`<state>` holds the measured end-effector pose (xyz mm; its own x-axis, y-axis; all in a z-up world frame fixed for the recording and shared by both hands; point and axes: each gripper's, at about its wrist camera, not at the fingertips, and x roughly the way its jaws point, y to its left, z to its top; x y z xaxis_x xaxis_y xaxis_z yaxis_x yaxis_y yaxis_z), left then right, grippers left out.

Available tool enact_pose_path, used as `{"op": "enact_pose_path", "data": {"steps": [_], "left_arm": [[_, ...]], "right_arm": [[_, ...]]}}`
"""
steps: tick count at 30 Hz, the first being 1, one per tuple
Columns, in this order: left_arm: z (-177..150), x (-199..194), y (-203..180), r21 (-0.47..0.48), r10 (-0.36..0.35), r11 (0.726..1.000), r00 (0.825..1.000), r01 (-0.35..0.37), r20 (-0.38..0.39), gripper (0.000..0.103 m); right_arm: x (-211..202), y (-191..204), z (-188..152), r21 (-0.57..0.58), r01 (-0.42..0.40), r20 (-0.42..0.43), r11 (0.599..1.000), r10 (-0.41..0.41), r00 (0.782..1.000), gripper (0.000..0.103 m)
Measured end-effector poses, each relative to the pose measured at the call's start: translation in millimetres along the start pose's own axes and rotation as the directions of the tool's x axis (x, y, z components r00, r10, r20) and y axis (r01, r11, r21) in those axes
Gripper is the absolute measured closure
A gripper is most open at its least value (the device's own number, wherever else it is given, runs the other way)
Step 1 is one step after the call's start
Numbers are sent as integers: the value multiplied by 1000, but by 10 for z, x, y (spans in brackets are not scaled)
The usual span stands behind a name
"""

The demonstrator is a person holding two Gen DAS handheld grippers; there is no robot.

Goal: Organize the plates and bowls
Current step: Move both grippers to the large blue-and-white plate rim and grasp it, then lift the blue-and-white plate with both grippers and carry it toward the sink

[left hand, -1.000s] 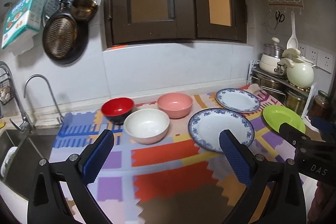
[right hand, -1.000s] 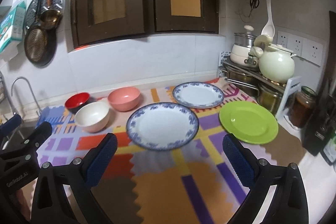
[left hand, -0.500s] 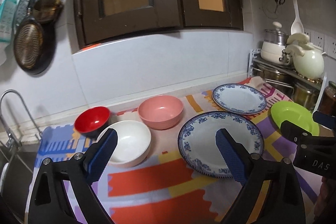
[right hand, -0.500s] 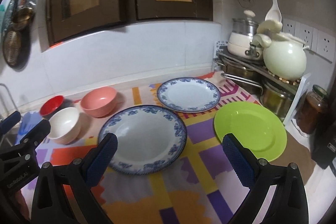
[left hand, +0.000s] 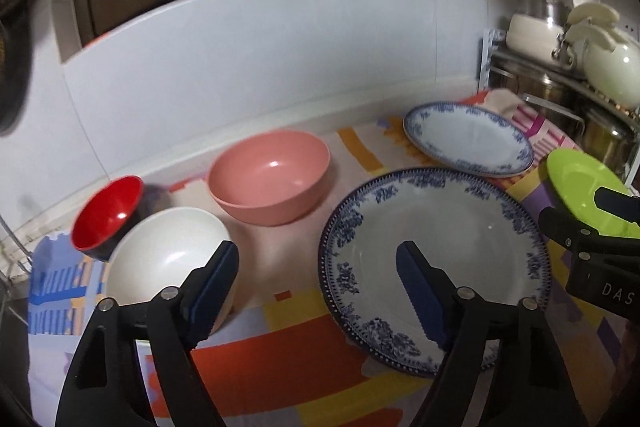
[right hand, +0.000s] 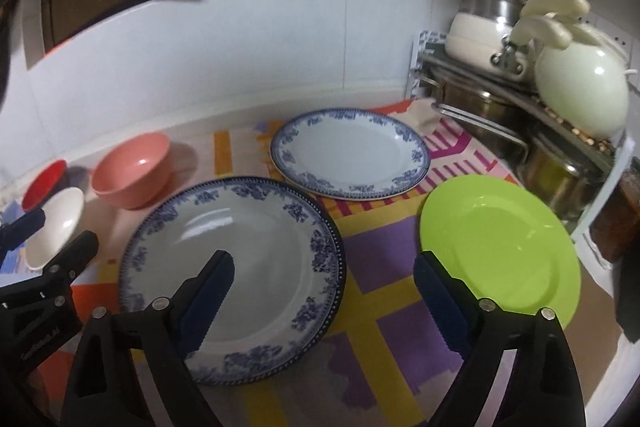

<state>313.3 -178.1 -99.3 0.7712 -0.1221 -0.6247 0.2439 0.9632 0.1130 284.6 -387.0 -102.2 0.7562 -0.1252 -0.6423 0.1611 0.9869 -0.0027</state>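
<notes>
On a colourful mat (left hand: 280, 371) lie a large blue-rimmed plate (left hand: 436, 227), a smaller blue-rimmed plate (left hand: 468, 139) behind it and a green plate (left hand: 580, 187) at the right. A pink bowl (left hand: 272, 175), a white bowl (left hand: 168, 255) and a red bowl (left hand: 108, 211) stand at the left. My left gripper (left hand: 316, 283) is open and empty, between the white bowl and the large plate. My right gripper (right hand: 324, 291) is open and empty, between the large plate (right hand: 232, 247) and the green plate (right hand: 500, 247).
A metal rack (right hand: 500, 123) with steel pots and a pale green kettle (right hand: 580, 83) stands at the right, close to the green plate. A white tiled wall (left hand: 260, 75) runs behind the dishes, with dark cabinets above.
Both grippers have moved forward and down toward the dishes, which now look larger. The left gripper also shifted right, away from the sink. Both stayed open.
</notes>
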Motion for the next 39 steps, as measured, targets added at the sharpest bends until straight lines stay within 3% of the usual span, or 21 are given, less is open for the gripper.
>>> {"op": "enact_pose_path", "data": {"steps": [10,19,33,39], "left_arm": [[-34,512,-76,2,-28,1000,992,29,-119,40],[-53,732,-37,-27,-58,998,980,54,-192,51],[-22,839,-13,-74,-118,992,969,104,-218,64],[-20,847,-13,-84,-121,991,969,105,-216,66]], "right_arm": [[442,-63,22,8,-9,-81,1000,10,997,23],[688,-24,36,-3,-22,-126,1000,21,992,38],[869,-25,15,-5,-51,-204,999,49,978,62],[892,-38,10,-7,-46,-214,999,43,976,65]]}}
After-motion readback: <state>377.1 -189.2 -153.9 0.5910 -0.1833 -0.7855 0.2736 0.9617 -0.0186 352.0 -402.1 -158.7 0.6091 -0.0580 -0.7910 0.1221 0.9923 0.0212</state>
